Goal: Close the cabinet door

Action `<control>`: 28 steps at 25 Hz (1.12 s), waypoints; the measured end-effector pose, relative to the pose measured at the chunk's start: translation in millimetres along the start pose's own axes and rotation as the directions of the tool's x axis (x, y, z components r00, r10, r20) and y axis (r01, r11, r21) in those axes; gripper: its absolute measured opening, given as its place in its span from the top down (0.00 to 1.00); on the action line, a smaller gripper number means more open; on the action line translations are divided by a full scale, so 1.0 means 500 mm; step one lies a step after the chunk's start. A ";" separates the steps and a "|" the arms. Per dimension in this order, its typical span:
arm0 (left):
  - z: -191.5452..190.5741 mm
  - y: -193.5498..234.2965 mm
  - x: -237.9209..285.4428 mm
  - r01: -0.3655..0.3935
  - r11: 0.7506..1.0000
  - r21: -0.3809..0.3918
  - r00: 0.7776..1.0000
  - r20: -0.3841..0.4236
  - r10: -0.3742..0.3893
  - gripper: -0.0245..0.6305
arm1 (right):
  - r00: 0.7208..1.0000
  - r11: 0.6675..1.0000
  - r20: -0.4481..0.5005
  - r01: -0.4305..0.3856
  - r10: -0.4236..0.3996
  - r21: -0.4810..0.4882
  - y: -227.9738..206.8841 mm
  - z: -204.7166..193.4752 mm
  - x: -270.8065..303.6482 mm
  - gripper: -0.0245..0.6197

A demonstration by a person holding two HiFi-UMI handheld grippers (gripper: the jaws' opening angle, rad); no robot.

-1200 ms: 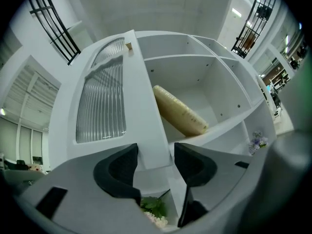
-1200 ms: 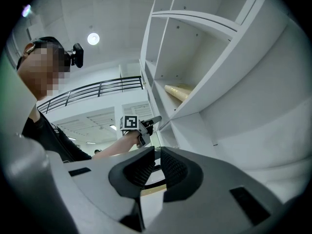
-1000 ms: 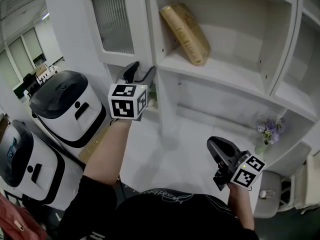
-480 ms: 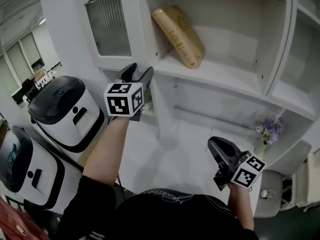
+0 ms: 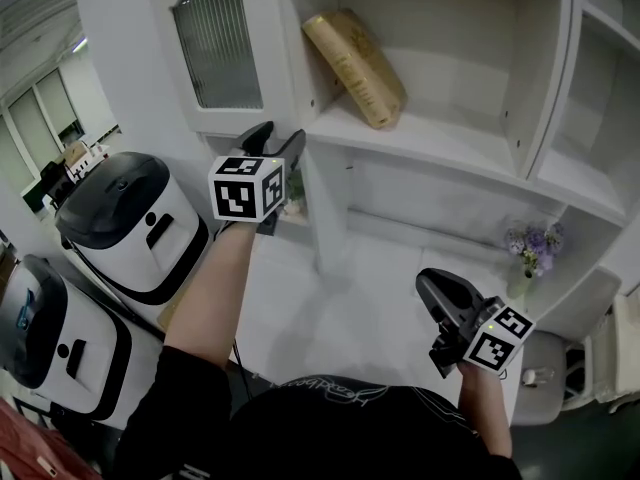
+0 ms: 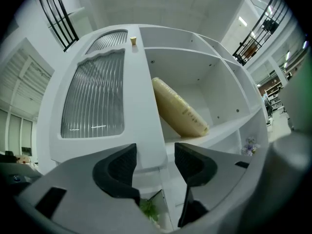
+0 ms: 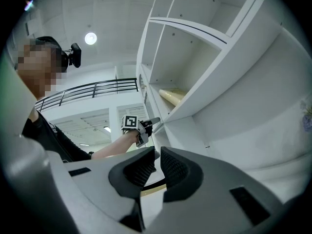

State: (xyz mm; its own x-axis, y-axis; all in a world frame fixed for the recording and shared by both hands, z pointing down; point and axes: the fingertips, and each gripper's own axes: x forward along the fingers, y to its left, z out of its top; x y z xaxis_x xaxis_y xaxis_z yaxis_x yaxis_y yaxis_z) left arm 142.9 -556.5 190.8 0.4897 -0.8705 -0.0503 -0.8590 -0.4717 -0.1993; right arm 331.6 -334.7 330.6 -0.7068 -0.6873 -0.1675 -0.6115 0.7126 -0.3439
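**White door standing open, left jaws astride its edge**

Black and pressed almost together, the jaws of the right gripper hold nothing and hang low in front of the person, well apart from the cabinet. Higher and to the left, the left gripper reaches to the lower corner of the cabinet door. Its own view shows its jaws apart, with the door's free edge between them. Whether either pad touches the wood cannot be told. A small green plant is mostly hidden behind this gripper, and only a few leaves show. The door, with its ribbed glass pane, is swung out from the cabinet, and its top is cut off by the head view. Past it, a tan book leans on the open shelf, and pale flowers stand in a lower bay at the right.

Against half a second ago, little differs: the left gripper sits slightly higher, the door's angle looks unchanged, and the right gripper has kept its place.
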 end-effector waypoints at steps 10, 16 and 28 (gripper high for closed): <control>-0.019 -0.070 -0.154 0.206 0.972 -0.111 0.979 0.018 -0.205 0.65 | 0.999 0.999 -0.020 -0.035 0.034 -0.025 0.143 -0.029 0.020 0.86; -0.092 -0.123 -0.339 0.351 0.891 -0.289 0.934 0.048 -0.353 0.69 | 0.996 0.996 -0.037 -0.081 0.080 -0.036 0.232 -0.056 0.078 0.86; -0.161 -0.221 -0.611 0.506 0.769 -0.390 0.853 0.092 -0.514 0.89 | 0.989 0.990 -0.050 -0.136 0.137 0.023 0.386 -0.150 0.122 0.86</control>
State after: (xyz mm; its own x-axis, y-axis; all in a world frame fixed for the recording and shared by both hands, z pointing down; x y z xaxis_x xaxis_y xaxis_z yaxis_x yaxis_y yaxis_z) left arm 76.2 -249.6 306.9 0.8730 -0.4868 -0.0300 -0.4715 -0.8581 0.2033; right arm 143.5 -228.6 323.3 -0.8005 -0.5756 -0.1669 -0.5017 0.7959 -0.3388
